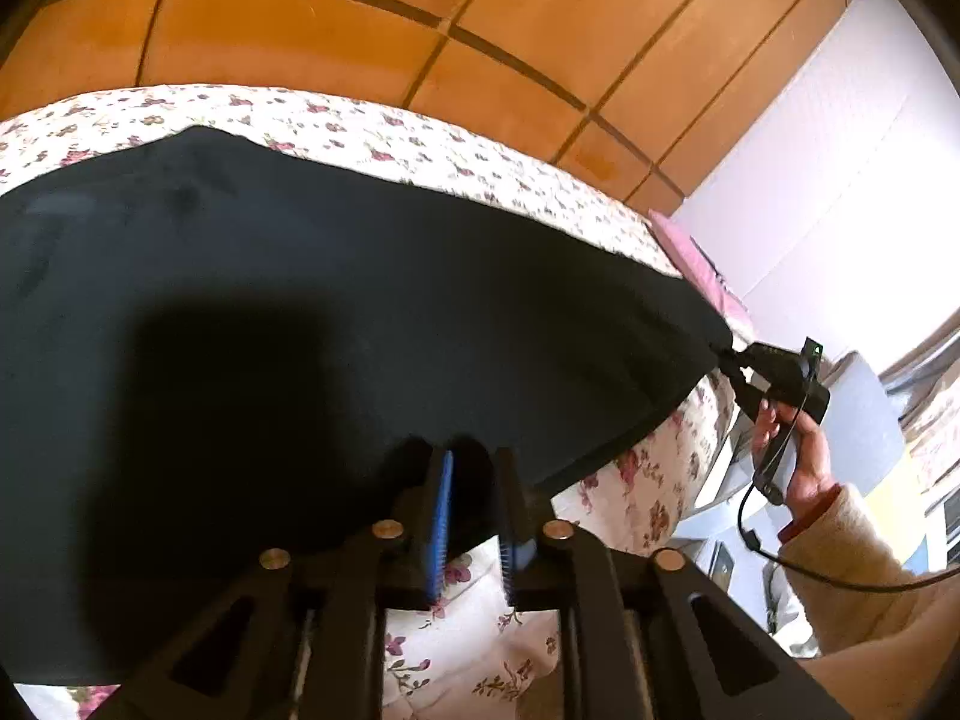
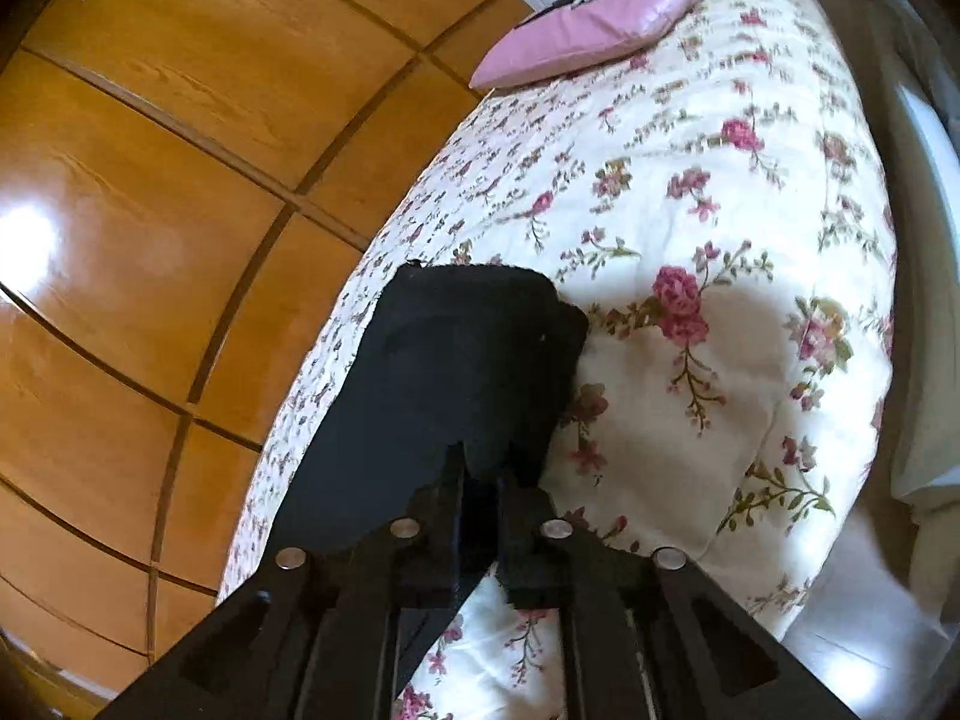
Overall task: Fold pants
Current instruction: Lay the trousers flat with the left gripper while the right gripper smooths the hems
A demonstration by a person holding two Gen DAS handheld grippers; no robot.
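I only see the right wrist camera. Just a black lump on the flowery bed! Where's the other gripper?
Observer: The left gripper has its jaws shut on the near edge of the pants.
Operator: Are the pants all bunched up?
Observer: No, in the left wrist camera they spread wide across the bed.
Operator: Who holds my gripper?
Observer: A hand in a cream sleeve holds the right gripper, which pinches a corner of the pants.

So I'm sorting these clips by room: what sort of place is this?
Most likely a bedroom: the black pants lie on a bed with a floral bedspread, a pink pillow at its far end and wooden wardrobe panels alongside.
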